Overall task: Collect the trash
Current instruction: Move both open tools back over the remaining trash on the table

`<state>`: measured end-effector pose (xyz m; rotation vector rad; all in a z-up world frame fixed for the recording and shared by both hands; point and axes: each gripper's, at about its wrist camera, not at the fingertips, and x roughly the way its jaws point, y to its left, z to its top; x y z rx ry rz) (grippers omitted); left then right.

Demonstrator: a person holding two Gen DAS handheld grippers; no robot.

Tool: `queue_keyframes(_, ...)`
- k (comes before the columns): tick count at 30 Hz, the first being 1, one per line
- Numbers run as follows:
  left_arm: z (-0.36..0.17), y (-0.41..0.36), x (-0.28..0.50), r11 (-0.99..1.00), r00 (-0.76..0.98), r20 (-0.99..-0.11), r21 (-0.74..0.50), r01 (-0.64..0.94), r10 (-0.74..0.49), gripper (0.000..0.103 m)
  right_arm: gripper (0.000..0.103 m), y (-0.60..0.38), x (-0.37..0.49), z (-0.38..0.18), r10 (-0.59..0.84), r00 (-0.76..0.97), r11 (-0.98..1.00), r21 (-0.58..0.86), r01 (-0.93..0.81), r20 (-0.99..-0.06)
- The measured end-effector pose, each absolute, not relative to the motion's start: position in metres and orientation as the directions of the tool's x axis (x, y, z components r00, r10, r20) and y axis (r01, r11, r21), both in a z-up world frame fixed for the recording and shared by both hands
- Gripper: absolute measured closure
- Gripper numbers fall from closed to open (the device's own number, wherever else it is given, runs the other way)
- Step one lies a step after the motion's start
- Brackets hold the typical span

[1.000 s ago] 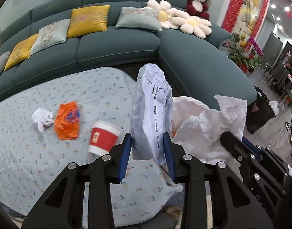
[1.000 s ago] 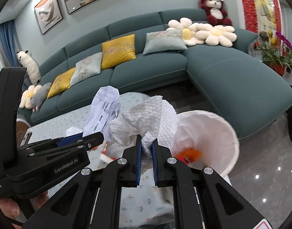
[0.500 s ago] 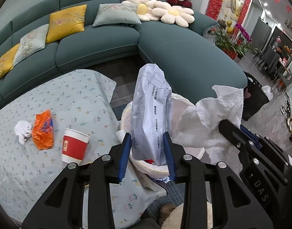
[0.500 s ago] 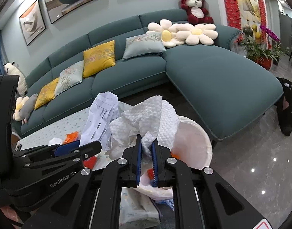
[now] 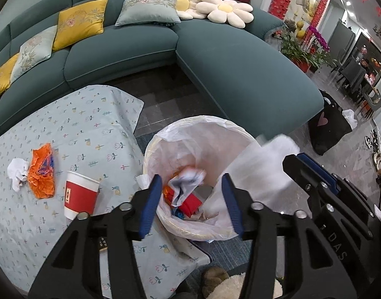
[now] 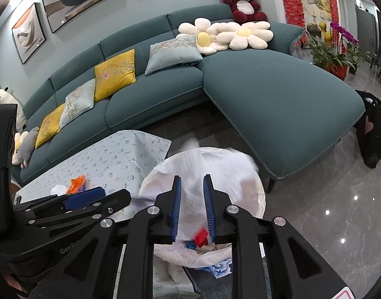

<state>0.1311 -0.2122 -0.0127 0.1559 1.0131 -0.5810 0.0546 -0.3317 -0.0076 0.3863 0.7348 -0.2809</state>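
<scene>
White crumpled printed paper bag (image 5: 188, 182) lies in the white-lined round bin (image 5: 150, 154), long axis slanting upper right. My left gripper (image 5: 191, 203) jaws have just opened, empty; my right gripper (image 6: 192, 208) jaws have just parted around a blurred white paper towel (image 6: 215, 169).

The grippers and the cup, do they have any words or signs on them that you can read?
"GenRo", cut off at the frame's edge: on the left gripper, seen from the right wrist.
"DAS": on the right gripper, seen from the left wrist.
Red cup: a white label with a dark sign, too small to read.
Black bag: a pink heart, no words.
</scene>
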Motion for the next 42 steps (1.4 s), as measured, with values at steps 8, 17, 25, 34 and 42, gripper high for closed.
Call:
queue_keyframes(8, -0.012, -0.196, 0.136, 0.857, 0.400, -0.837, -0.148, 0.493, -0.374, 0.055, 0.081, -0.324, 0.054, -0.010, -0.113, 0.704, 0.896, 0.234, 0.377, -0.701)
queue_keyframes(17, -0.004, -0.163, 0.137, 0.884, 0.429, -0.829, -0.155, 0.441, -0.359, 0.049, 0.072, -0.302, 0.055, 0.001, -0.104, 0.712, 0.912, 0.219, 0.348, -0.695)
queue_keyframes(25, 0.004, -0.124, 0.140, 0.913, 0.461, -0.821, -0.163, 0.375, -0.336, 0.047, 0.065, -0.271, 0.058, 0.012, -0.090, 0.721, 0.931, 0.199, 0.306, -0.687)
queue_keyframes(34, 0.004, -0.069, 0.140, 0.943, 0.489, -0.820, -0.171, 0.285, -0.296, 0.047, 0.065, -0.229, 0.064, 0.017, -0.049, 0.718, 0.952, 0.186, 0.245, -0.694)
queue_keyframes(42, 0.009, -0.014, 0.140, 0.965, 0.530, -0.809, -0.174, 0.197, -0.255, 0.037, 0.056, -0.191, 0.067, 0.021, -0.019, 0.719, 0.968, 0.168, 0.188, -0.695)
